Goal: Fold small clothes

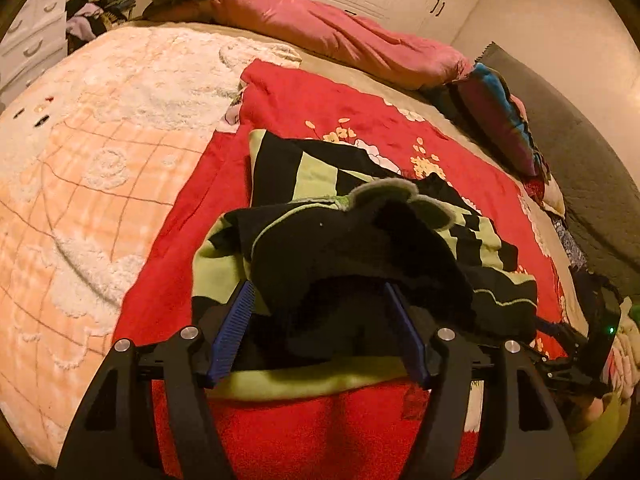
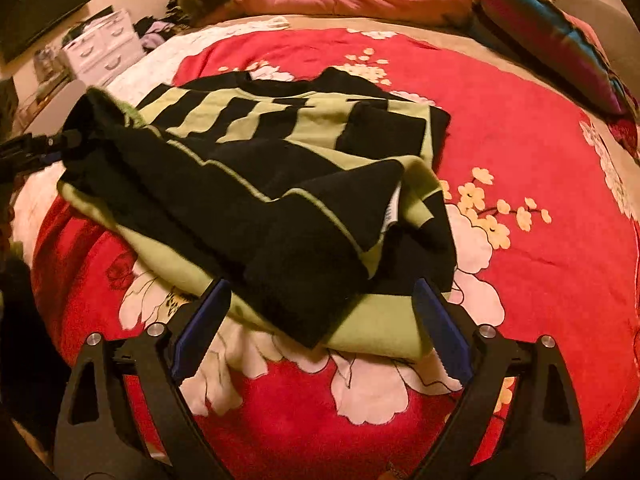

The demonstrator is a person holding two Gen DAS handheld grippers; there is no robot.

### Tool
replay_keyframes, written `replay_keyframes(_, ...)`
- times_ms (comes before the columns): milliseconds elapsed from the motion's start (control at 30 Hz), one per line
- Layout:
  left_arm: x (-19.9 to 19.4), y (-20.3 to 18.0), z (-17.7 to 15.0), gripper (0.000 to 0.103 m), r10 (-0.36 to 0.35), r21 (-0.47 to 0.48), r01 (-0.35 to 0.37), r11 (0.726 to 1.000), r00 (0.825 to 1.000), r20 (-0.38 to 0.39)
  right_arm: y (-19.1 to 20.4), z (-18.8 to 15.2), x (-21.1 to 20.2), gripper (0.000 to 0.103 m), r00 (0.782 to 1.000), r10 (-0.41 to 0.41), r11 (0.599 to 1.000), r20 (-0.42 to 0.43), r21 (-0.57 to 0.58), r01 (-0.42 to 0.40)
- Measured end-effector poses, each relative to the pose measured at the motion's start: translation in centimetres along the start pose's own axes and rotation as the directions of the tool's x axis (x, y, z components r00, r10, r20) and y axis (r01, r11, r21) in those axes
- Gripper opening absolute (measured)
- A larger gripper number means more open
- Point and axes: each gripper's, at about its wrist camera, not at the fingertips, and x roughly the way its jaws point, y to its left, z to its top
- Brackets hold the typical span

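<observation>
A small black and lime-green striped fleece garment (image 1: 320,168) (image 2: 280,140) lies partly folded on a red flowered blanket (image 1: 320,96) (image 2: 520,140). Its black folded part, with grey-edged ears (image 1: 384,188), drapes over and between the fingertips of my left gripper (image 1: 318,286), whose jaws stand wide apart. The right wrist view shows that gripper (image 2: 44,148) at the garment's raised left corner. My right gripper (image 2: 322,286) is open at the near edge, its blue pads (image 2: 440,320) either side of the green hem without pressing on it.
The blanket lies on a wide bed with a peach and white cover (image 1: 100,140) to the left. A pink duvet (image 1: 340,32) and a striped cushion (image 1: 500,120) line the far side. White drawers (image 1: 32,40) with piled clothes stand beyond the bed.
</observation>
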Motion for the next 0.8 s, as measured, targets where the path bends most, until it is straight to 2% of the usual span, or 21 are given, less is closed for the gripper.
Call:
replay_keyframes(33,0.2,0.0,0.0,0.062,0.0,-0.008,0.0,1.0,1.0,-0.002,-0.2,0.0,0.1,0.071,1.0,-0.002,1.0,-0.002,0.007,0.002)
replay_keyframes(67,0.4,0.1,0.1,0.061,-0.005,-0.017,0.005,1.0,1.0,-0.001,-0.4,0.1,0.1,0.06,1.0,0.004,1.0,-0.001,0.013,-0.004)
replay_keyframes(100,0.5,0.3,0.1,0.054,-0.015,-0.034,0.015,0.999,1.0,0.005,-0.8,0.1,0.1,0.045,1.0,0.027,0.999,0.003,0.026,-0.027)
replay_keyframes(133,0.5,0.4,0.1,0.044,-0.02,-0.042,0.02,0.999,1.0,0.006,-0.9,0.2,0.0,0.038,0.999,0.042,0.998,0.008,0.037,-0.042)
replay_keyframes(167,0.6,0.5,0.2,0.039,-0.021,-0.051,0.021,0.998,1.0,0.009,-1.2,0.3,-0.3,0.03,0.998,0.06,0.997,0.022,0.056,-0.061)
replay_keyframes(233,0.3,1.2,0.4,0.012,-0.034,-0.081,0.036,0.996,0.999,0.026,-2.2,0.6,-1.0,0.011,0.986,0.155,0.979,0.069,0.123,-0.163)
replay_keyframes(300,-0.4,1.7,0.8,0.005,-0.05,-0.103,0.055,0.993,0.997,0.054,-3.6,1.0,-1.8,0.009,0.957,0.249,0.936,0.147,0.219,-0.276)
replay_keyframes(400,-1.2,2.1,1.7,0.005,-0.081,-0.128,0.091,0.988,0.993,0.085,-5.4,2.4,-2.2,0.008,0.907,0.34,0.86,0.25,0.308,-0.407)
replay_keyframes(500,-1.0,2.0,3.2,0.005,-0.088,-0.135,0.101,0.986,0.991,0.1,-6.4,4.3,-2.0,0.007,0.887,0.351,0.824,0.3,0.351,-0.445)
replay_keyframes(567,-0.7,1.9,3.9,0.005,-0.092,-0.139,0.107,0.985,0.99,0.107,-7.4,5.9,-1.6,0.007,0.867,0.359,0.782,0.345,0.397,-0.481)
replay_keyframes(600,-0.4,1.8,4.6,0.005,-0.089,-0.146,0.106,0.984,0.989,0.117,-7.9,6.5,-1.4,0.007,0.862,0.357,0.767,0.36,0.414,-0.49)
replay_keyframes(700,0.3,2.1,6.0,0.005,-0.083,-0.169,0.105,0.98,0.988,0.13,-8.9,8.5,0.1,0.007,0.879,0.31,0.759,0.361,0.464,-0.458)
replay_keyframes(800,1.6,2.4,7.5,0.006,-0.048,-0.191,0.072,0.979,0.991,0.127,-10.0,9.6,2.7,0.007,0.892,0.287,0.726,0.349,0.528,-0.44)
